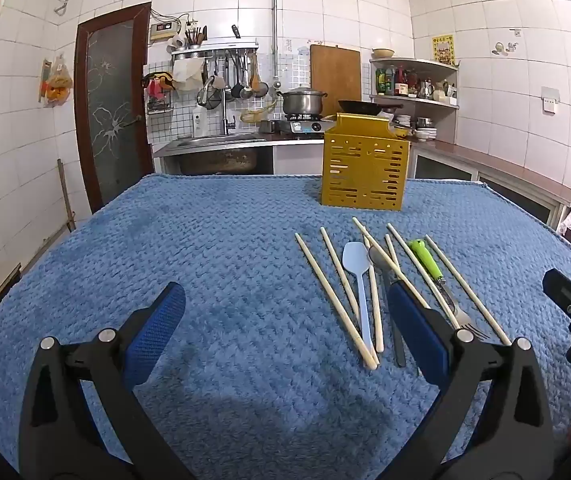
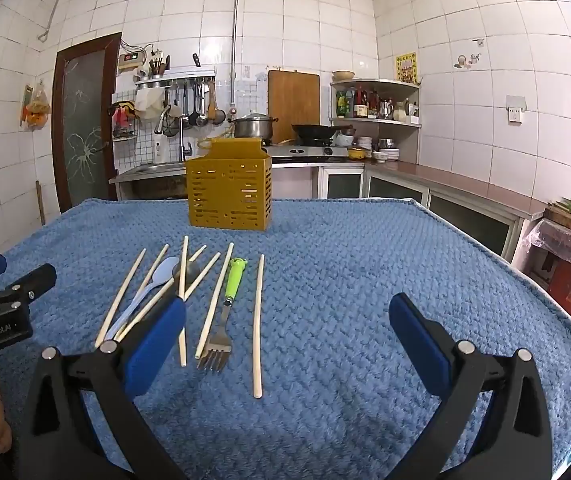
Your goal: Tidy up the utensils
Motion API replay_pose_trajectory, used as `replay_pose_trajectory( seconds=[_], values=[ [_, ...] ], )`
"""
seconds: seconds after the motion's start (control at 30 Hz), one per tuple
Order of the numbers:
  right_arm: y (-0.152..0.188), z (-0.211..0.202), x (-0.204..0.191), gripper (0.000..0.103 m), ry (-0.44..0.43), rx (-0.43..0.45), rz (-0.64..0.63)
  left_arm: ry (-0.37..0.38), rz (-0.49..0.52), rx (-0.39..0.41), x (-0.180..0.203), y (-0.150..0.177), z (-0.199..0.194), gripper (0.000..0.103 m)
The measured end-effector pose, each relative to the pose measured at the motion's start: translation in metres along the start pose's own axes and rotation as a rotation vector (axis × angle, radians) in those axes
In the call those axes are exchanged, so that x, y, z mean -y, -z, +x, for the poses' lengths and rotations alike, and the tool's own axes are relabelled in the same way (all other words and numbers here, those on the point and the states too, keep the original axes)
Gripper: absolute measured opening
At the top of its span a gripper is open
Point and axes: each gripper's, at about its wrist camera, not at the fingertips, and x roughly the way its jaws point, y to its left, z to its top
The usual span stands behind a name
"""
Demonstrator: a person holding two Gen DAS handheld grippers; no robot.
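**Both tongs spread wide, nothing gripped**

Left gripper (image 1: 285,312) held jaws apart above blue towel (image 1: 205,240), empty. Right gripper (image 2: 287,320) likewise wide apart, empty. Chopsticks (image 2: 258,320), pale blue spoon (image 1: 361,280), grey spoon (image 1: 381,264) and green-handled fork (image 2: 231,288) lay loose in a row: ahead of the left tongs' right finger, ahead of the right tongs' left finger. Yellow slotted holder (image 1: 365,168) stood upright beyond the utensils, well apart from both tongs.
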Motion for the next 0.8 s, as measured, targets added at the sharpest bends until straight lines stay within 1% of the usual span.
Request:
replay_pose_trajectory(
  seconds=[0.8],
  values=[
    [-0.0018, -0.0009, 0.0005, 0.099, 0.001, -0.005, 0.001, 0.003, -0.001, 0.002, 0.0026, 0.0061, 0.0018, 0.098]
  ],
)
